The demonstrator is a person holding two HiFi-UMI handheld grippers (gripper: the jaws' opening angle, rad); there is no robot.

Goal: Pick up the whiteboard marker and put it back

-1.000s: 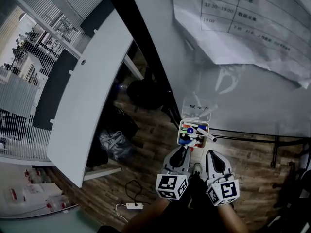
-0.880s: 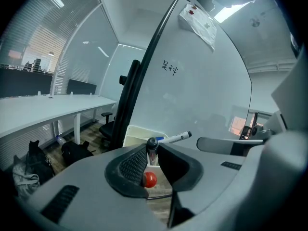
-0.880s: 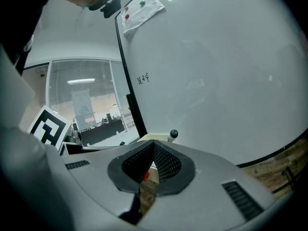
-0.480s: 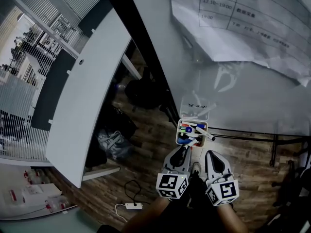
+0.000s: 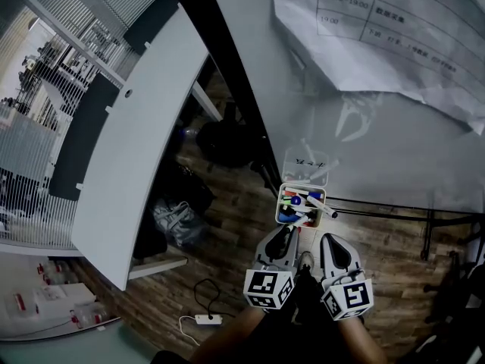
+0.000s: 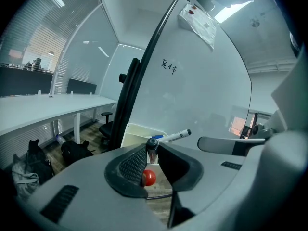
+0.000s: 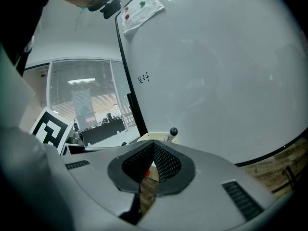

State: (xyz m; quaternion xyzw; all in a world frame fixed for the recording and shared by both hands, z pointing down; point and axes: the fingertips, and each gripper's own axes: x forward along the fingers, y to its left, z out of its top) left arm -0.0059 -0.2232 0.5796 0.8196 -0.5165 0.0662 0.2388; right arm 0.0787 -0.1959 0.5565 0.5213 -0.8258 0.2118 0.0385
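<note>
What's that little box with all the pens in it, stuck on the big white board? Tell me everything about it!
The pen box is a small, cream-white tray with an open top, and it looks like plastic. It sits low on the whiteboard, near the board's dark bottom edge. Inside is a jumble of markers with blue, green and red bits. One white marker with a dark cap pokes out past one side. A little handwriting is on the board just above it.
</note>
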